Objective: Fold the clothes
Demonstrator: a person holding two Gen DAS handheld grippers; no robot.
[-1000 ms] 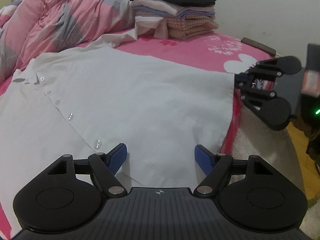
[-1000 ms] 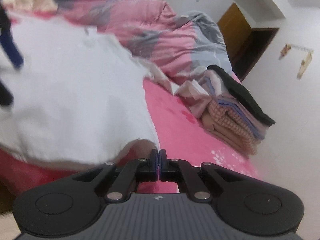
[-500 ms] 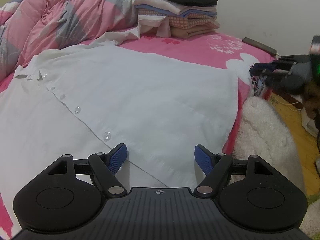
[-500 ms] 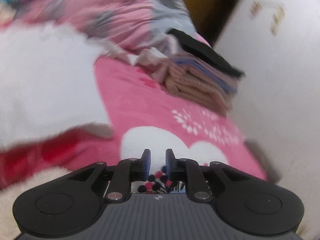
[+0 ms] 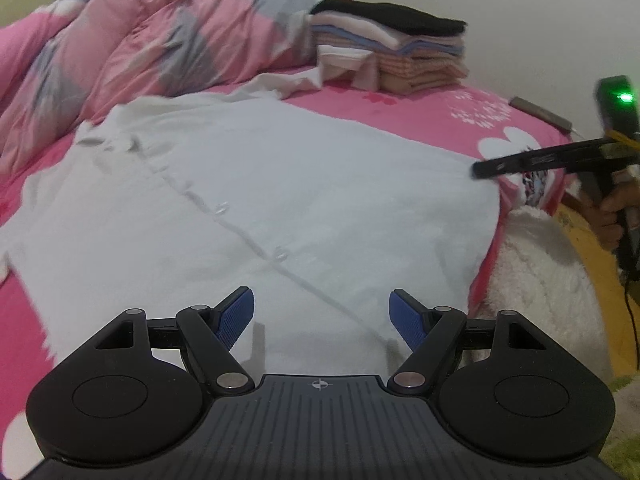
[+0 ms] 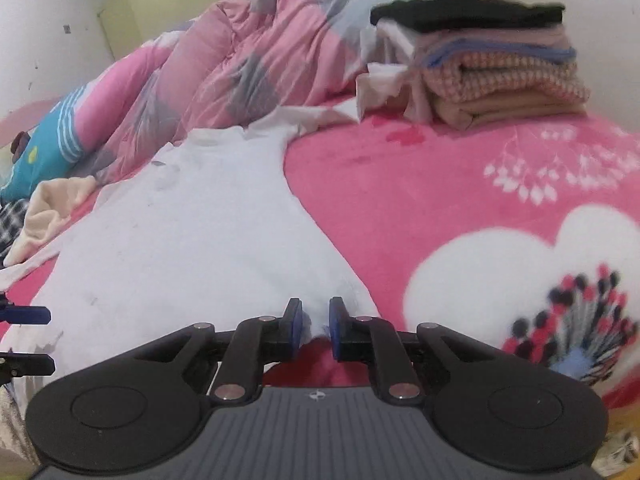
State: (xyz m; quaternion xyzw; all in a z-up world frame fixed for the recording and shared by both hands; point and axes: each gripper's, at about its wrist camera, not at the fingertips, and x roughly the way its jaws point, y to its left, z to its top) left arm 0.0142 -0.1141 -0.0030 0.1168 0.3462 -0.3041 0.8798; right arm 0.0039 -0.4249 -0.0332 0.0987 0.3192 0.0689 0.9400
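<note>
A white button-up shirt point(image 5: 280, 200) lies spread flat on the pink bed, its button placket running toward me. My left gripper point(image 5: 322, 312) is open and empty, just above the shirt's near hem. In the right wrist view the same shirt point(image 6: 180, 240) fills the left half. My right gripper point(image 6: 314, 330) is open a little, with the shirt's lower right corner between its jaws. The right gripper point(image 5: 480, 169) also shows side-on in the left wrist view, at the shirt's right edge.
A stack of folded clothes point(image 5: 392, 56) topped by a black piece sits at the far side of the bed point(image 6: 460, 208). A pink and grey duvet point(image 5: 140, 48) is heaped behind the shirt. A white fluffy rug point(image 5: 540, 272) lies by the bed's edge.
My right gripper has opened slightly and swung back to the shirt's right corner. My left gripper has stayed open and shifted a little over the hem.
</note>
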